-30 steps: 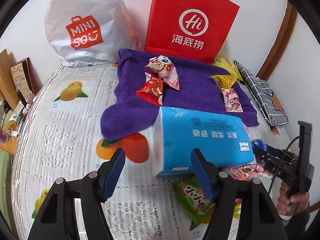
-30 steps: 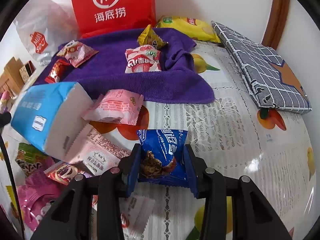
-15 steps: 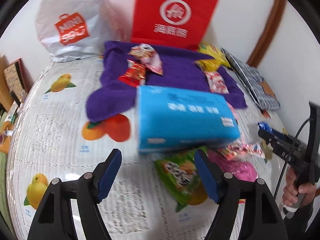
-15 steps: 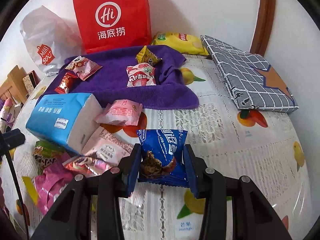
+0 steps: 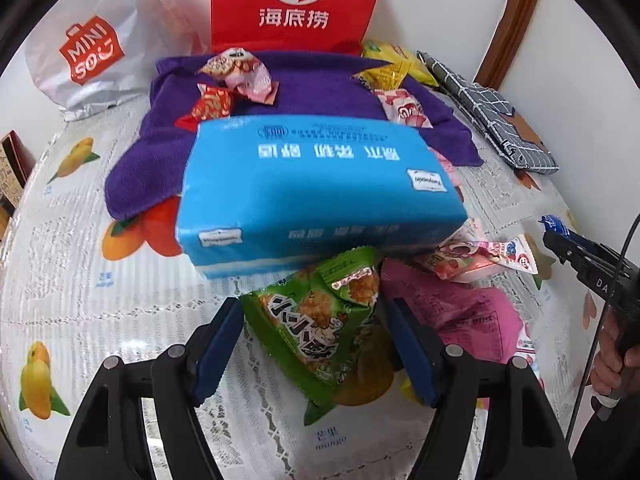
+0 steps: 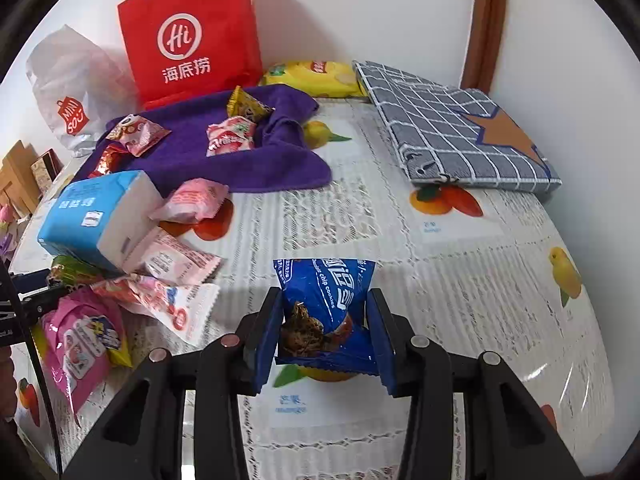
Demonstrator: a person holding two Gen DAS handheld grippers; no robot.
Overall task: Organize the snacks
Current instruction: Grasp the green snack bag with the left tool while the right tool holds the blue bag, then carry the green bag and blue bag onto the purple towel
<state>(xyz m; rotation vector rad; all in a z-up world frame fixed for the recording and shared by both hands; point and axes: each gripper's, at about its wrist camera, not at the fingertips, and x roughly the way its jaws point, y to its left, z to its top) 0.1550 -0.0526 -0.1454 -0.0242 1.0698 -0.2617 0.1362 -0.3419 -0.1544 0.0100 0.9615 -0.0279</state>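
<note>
Two grippers work over a desk (image 6: 460, 288) covered in a fruit-print cloth. The right gripper (image 6: 325, 336) is clamped on a blue cookie packet (image 6: 326, 300), held above the bare cloth. The left gripper (image 5: 316, 340) has its jaws apart on either side of a green snack bag (image 5: 316, 320), whose top edge is tucked under a blue tissue pack (image 5: 316, 188); the pads do not press it. Four small snacks lie on the purple towel (image 5: 320, 92) before a red paper bag (image 5: 296, 0).
</note>
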